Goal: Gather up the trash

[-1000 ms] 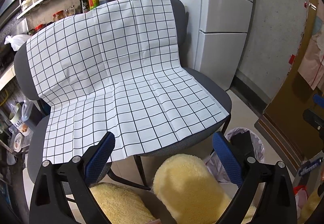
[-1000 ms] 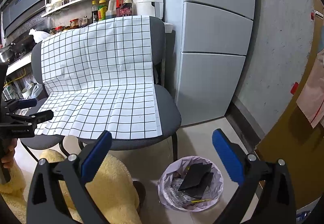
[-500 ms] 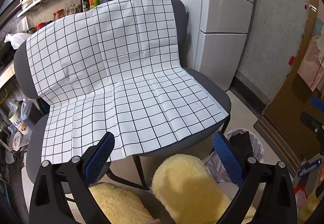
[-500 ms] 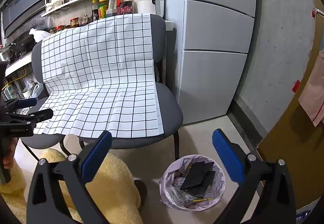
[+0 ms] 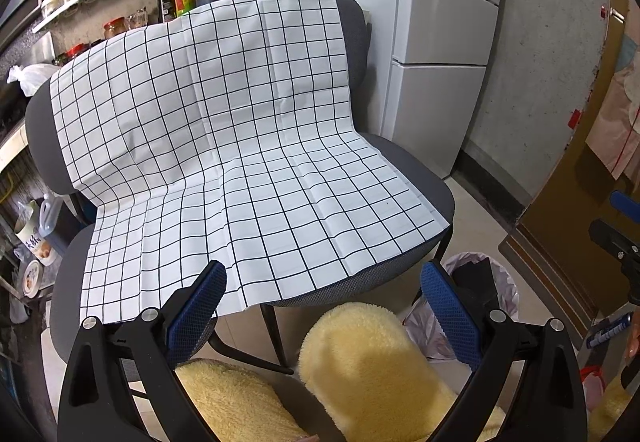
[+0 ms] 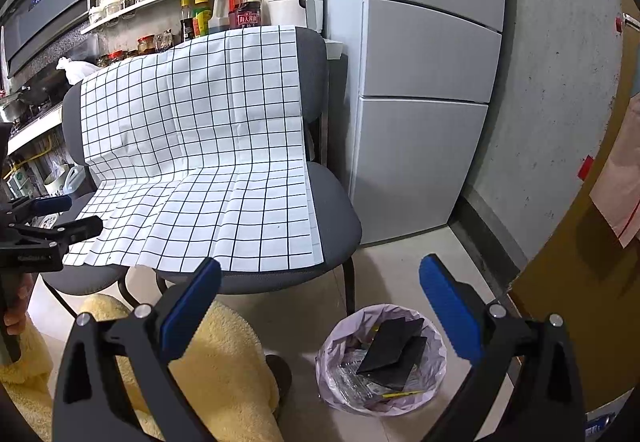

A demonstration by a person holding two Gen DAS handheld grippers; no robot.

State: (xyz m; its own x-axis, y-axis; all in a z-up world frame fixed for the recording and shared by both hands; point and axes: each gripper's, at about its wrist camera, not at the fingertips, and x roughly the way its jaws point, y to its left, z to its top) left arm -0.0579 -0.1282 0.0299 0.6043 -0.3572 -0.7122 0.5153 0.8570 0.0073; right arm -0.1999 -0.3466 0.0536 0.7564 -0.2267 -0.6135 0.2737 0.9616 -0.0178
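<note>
Two grey chairs (image 5: pixel 416 178) stand side by side on a pale tiled floor (image 6: pixel 404 266), and a white cloth with a black grid (image 5: pixel 240 162) drapes over both backrests and down across both seats. The cloth's surface is bare. On the floor just beside the right-hand chair's front leg stands a small bin lined with a pale bag (image 6: pixel 382 358) (black card pieces and crumpled scraps lie inside it).

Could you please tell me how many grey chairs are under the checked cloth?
2: the right chair beside the fridge, and the left chair next to it, both draped by the checked cloth.
</note>
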